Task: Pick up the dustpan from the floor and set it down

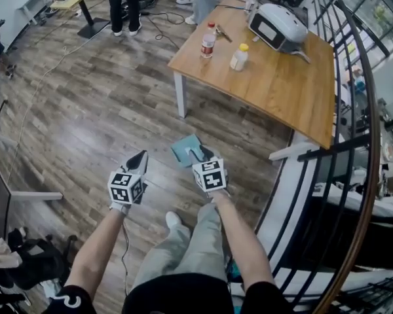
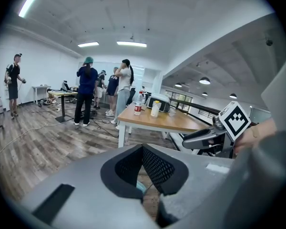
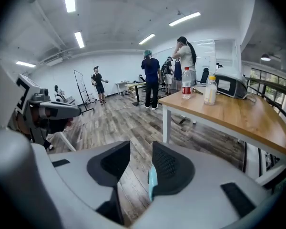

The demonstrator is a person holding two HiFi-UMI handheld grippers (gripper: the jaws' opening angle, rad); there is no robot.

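Observation:
The teal dustpan point(image 1: 185, 149) lies flat on the wooden floor, close to the table leg. My right gripper point(image 1: 205, 154) hangs right at its near edge. In the right gripper view its jaws point(image 3: 140, 151) stand apart with floor showing between them. A thin strip of the dustpan point(image 3: 152, 182) shows beside the right pad, and nothing is pinched. My left gripper point(image 1: 139, 160) hovers over bare floor to the left of the dustpan. Its fingertips point(image 2: 143, 149) meet with nothing held, and a sliver of the dustpan point(image 2: 140, 187) shows low behind them.
A wooden table point(image 1: 281, 77) stands ahead to the right, with a red-labelled bottle point(image 1: 208, 42), a white bottle point(image 1: 238, 58) and a white device point(image 1: 278, 26) on it. A curved black railing point(image 1: 363, 175) runs along the right. People stand at the far end. My shoe point(image 1: 173, 220) is below.

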